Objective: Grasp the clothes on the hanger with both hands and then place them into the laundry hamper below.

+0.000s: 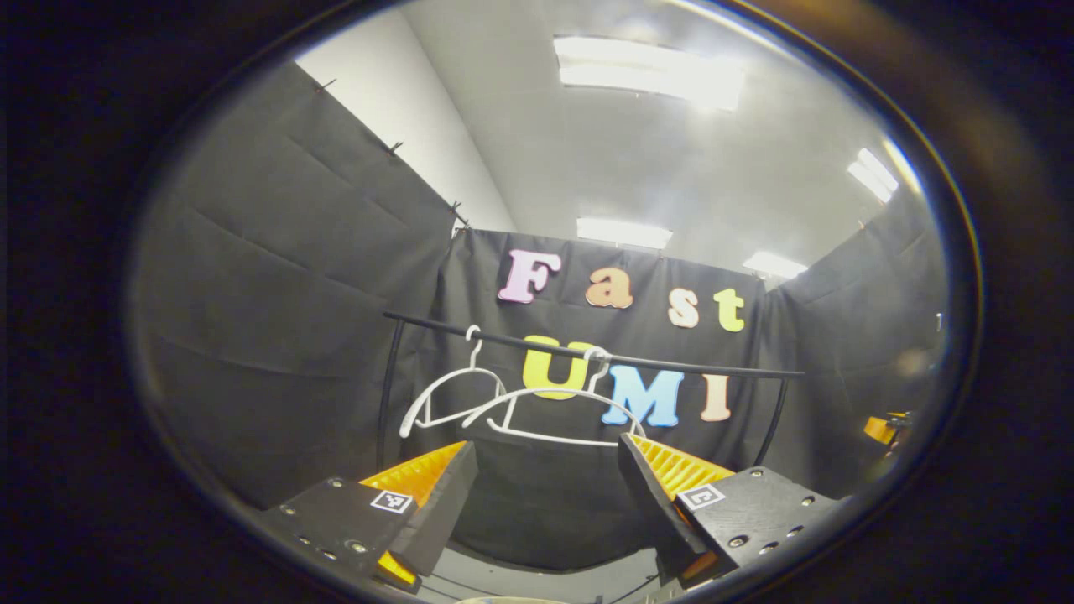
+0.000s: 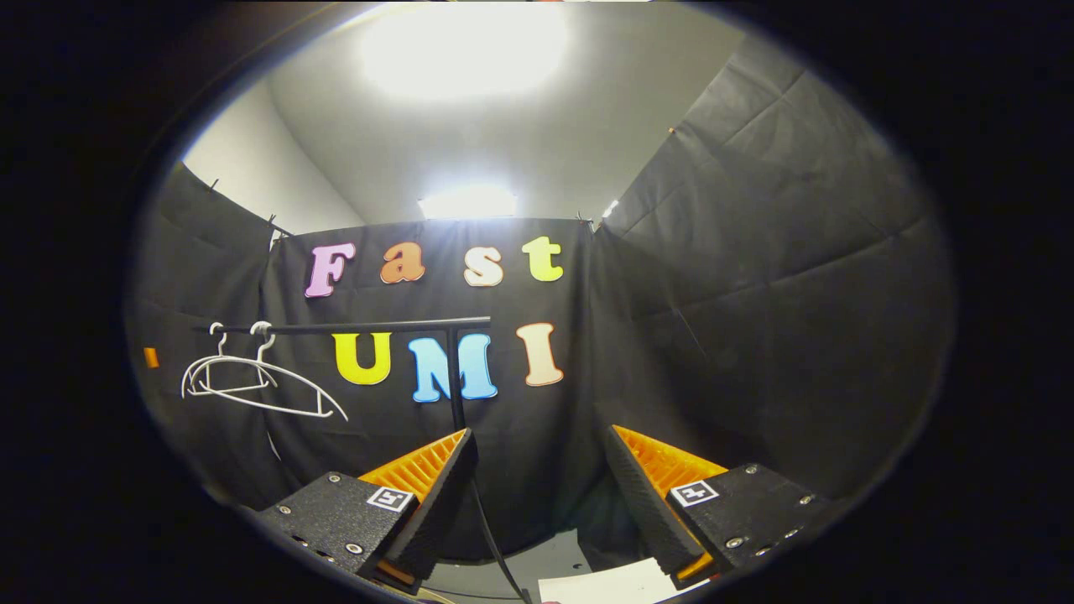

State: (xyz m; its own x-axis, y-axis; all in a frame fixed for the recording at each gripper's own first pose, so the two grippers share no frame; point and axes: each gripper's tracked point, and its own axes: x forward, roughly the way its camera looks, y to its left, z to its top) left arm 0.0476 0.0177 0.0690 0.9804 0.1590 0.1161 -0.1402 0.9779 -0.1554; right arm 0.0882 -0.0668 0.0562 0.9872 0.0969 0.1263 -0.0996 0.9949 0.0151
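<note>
No readable text, brand, or number stands on anything here. The only signs are small square black-and-white marker tags, one on each finger block of the left tool [image 1: 545, 495] at about 7 and 5 o'clock in the left gripper view, and likewise on the right tool [image 2: 541, 495] in the right gripper view. Their patterns spell nothing legible.

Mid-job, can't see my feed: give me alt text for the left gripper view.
Two white hangers hang bare on a black rail straight ahead, with no clothes on them. The left gripper is open and holds nothing, its fingers framing the dark booth wall below the rail.
</note>
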